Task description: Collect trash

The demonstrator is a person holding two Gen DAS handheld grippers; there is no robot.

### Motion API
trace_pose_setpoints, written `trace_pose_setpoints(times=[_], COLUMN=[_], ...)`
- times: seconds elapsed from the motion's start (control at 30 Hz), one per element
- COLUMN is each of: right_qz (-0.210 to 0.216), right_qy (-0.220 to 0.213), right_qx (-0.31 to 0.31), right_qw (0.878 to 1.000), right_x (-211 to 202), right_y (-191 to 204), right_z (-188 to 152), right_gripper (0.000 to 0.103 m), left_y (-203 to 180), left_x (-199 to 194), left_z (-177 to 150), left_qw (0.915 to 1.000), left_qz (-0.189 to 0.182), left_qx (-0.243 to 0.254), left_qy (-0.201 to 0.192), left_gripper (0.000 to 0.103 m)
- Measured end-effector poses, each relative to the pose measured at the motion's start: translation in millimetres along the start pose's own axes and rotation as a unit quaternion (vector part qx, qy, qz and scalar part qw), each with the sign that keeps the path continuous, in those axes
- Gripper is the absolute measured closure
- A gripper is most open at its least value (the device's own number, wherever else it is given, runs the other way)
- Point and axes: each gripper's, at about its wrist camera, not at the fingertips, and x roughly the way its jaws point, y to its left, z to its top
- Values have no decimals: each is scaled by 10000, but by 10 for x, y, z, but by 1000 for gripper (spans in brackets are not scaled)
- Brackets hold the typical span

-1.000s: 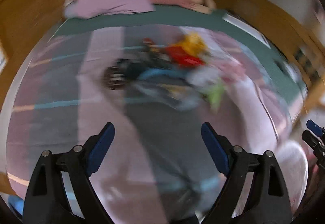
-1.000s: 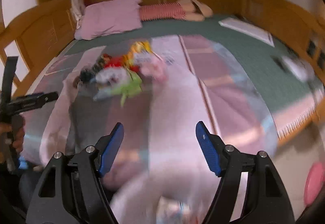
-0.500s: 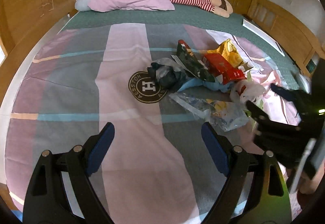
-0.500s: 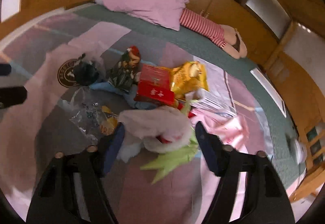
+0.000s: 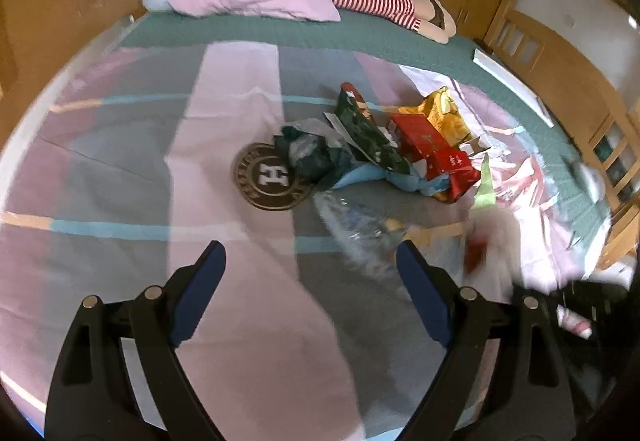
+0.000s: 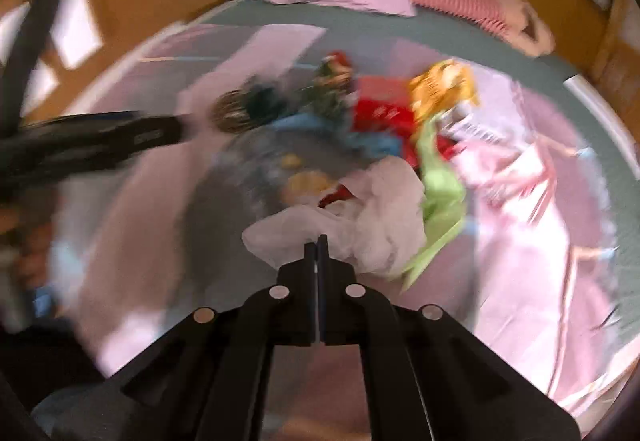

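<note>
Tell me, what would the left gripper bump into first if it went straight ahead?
Probably the striped bedspread. The left gripper is open and angled down at bare cover; the clear plastic wrapper lies just right of that line.

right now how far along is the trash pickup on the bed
Barely started. Nothing looks collected yet: the red box, yellow bag, dark wrappers and clear wrapper lie in a heap on the bedspread. In hand: the right gripper is shut on the edge of the white bag. The left gripper is open and empty. Everything else is left.
</note>
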Motion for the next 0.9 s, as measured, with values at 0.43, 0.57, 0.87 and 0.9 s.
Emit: trace_pose_setpoints(times=[0.43, 0.57, 0.87, 0.9], right_qz=[-582, -652, -671, -669], right_qy=[-544, -634, -947, -999], right_qx=[693, 825, 831, 819], right_qw=[9944, 9924, 9898, 9894], right_x=[-807, -856, -1134, -1187], right_y=[-211, -247, -225, -208], right_z=[-410, -432, -496, -504], right_gripper=[101, 101, 101, 101], left_y=[-227, -302, -521, -535], left_x=[704, 652, -309, -412], left_z=[27, -47, -118, -128], left_qw=[9936, 9942, 9978, 9970], left_qz=[-581, -582, 214, 253], left_qx=[-144, -30, 502, 534], left_qy=[953, 908, -383, -501], left_gripper=[62, 76, 77, 77])
